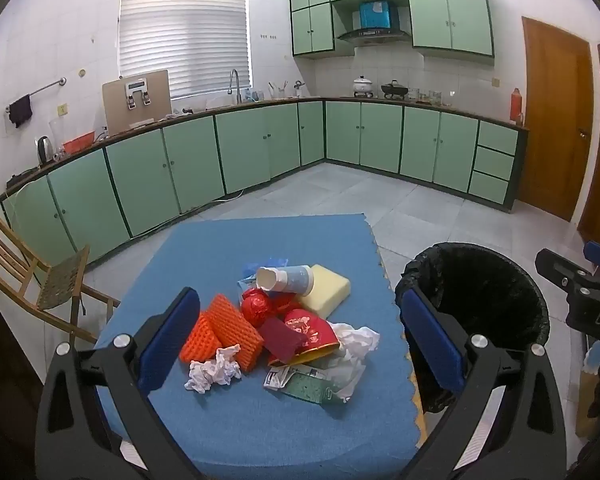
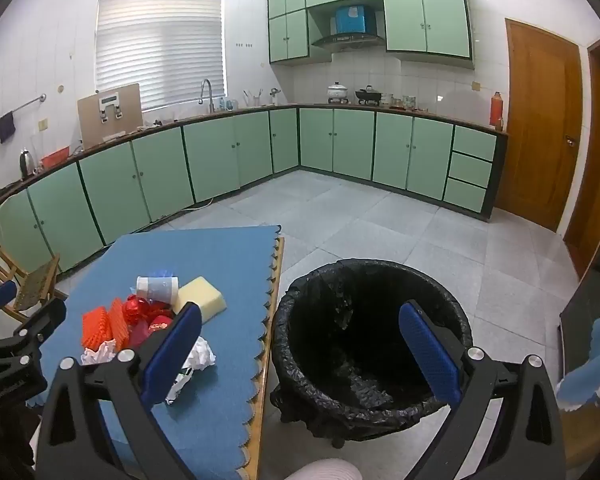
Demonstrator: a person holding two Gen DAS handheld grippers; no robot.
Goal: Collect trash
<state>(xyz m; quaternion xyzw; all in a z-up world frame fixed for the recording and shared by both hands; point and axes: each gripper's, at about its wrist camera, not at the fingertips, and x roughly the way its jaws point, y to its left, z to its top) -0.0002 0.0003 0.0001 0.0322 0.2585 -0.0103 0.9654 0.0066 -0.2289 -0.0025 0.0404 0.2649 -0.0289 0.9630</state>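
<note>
Your left tongs (image 1: 300, 344) and right tongs (image 2: 300, 348) both gape wide, grasping nothing; trash (image 1: 288, 328) lies heaped mid-counter (image 1: 260, 420), the black-lined bin (image 2: 372, 344) on the floor just beside it.

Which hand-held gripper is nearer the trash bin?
Right. The right hand-held gripper hangs open right over the trash bin; the left hand-held gripper is open over the trash pile beside it.

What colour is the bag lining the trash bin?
Black; the bin liner shows best in the right wrist view.
</note>
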